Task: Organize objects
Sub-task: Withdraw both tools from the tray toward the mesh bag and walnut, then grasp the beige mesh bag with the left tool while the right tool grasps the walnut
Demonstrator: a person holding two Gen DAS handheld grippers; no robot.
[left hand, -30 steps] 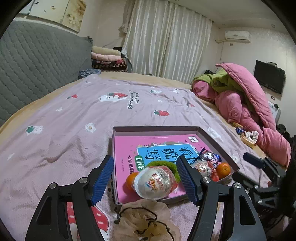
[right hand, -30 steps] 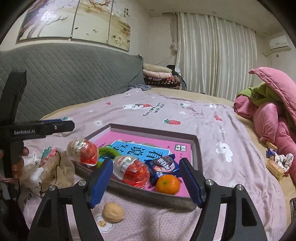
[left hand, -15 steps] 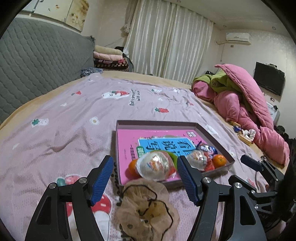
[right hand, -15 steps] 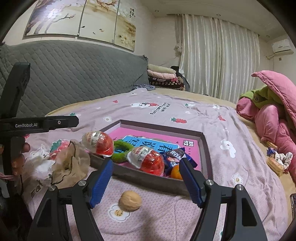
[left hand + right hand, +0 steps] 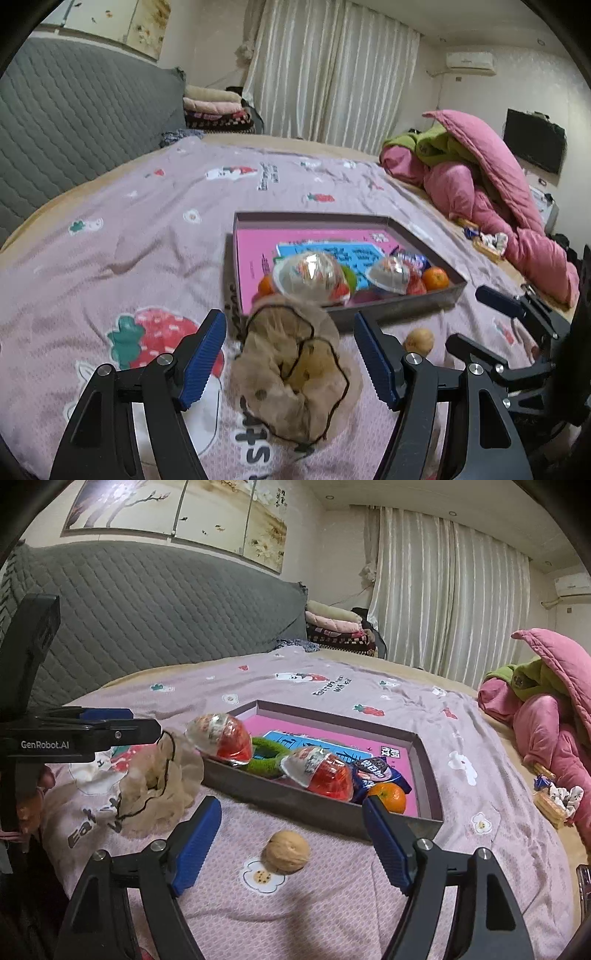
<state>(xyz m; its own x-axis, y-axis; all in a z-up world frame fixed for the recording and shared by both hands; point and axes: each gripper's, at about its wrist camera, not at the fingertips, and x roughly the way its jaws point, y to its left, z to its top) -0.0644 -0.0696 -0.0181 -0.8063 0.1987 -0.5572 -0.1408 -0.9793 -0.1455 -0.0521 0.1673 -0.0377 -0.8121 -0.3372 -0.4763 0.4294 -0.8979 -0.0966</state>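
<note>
A beige mesh scrunchie (image 5: 291, 373) lies on the bedsheet just in front of the shallow grey box (image 5: 314, 216). It sits between the blue pads of my left gripper (image 5: 289, 332), which is open and not touching it. A walnut (image 5: 286, 850) rests on the sheet between the fingers of my right gripper (image 5: 291, 812). Those jaws are opening and stand clear of the nut. The box (image 5: 424, 771) holds a pink book, two clear egg capsules (image 5: 221, 738), a green scrunchie (image 5: 269, 757), a blue snack packet (image 5: 373, 771) and a tangerine (image 5: 388, 797).
A pink and green quilt pile (image 5: 491, 199) lies at the right of the bed, with small snacks (image 5: 554, 801) beside it. The grey padded headboard (image 5: 147, 627) runs along the left. Folded blankets (image 5: 218, 107) are stacked by the curtain. A hand (image 5: 33, 797) holds the left gripper's handle.
Both grippers have drawn back and sunk away from the box. The beige scrunchie now lies between the left fingers, and the walnut between the right fingers, which have spread a little wider.
</note>
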